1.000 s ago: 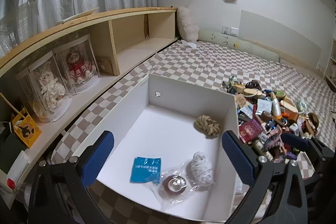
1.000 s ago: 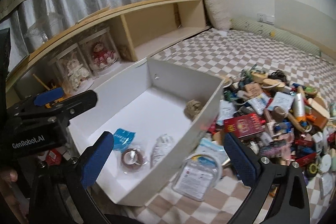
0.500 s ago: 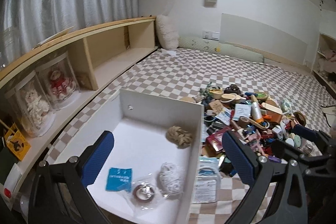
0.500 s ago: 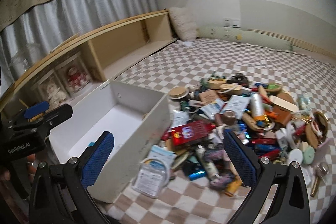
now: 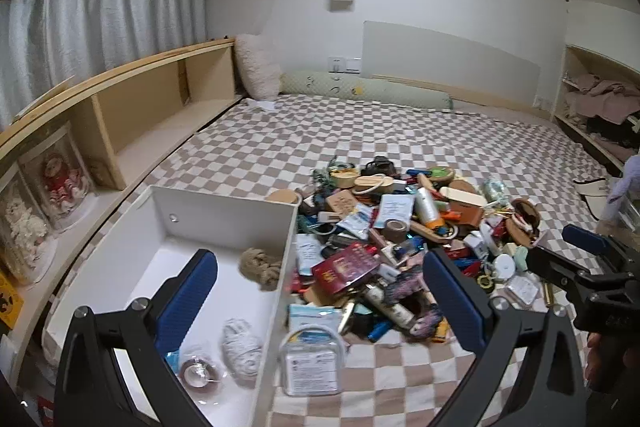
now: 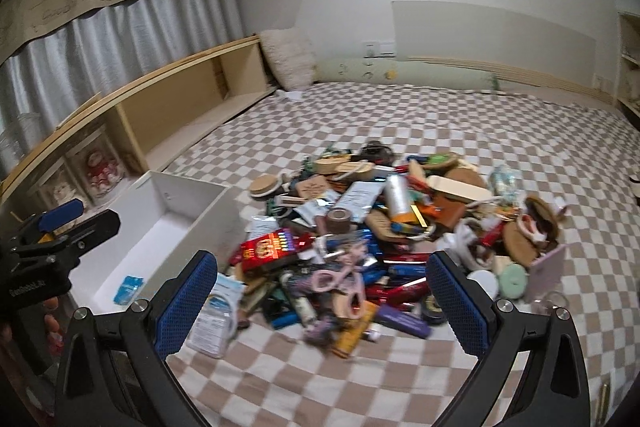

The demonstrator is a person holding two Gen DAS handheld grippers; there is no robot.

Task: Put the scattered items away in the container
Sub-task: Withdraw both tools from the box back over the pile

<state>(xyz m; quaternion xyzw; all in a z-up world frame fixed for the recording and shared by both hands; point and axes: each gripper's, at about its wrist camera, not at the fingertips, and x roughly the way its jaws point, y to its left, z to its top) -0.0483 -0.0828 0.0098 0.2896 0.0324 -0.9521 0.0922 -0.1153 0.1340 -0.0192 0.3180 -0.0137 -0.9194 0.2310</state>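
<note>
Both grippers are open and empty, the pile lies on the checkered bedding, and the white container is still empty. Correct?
Not quite: the white container is not empty. The left wrist view shows a rope knot, a yarn ball and bagged tape inside. The rest holds.

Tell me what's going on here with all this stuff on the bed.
A person is tidying a pile of small items off a checkered bed into a white box, using a handheld gripper in each hand. Both the left gripper and the right gripper are open and empty. The box already holds a rope knot, a white yarn ball, a roll of tape and a blue packet. Most of the pile is not yet moved.
</note>
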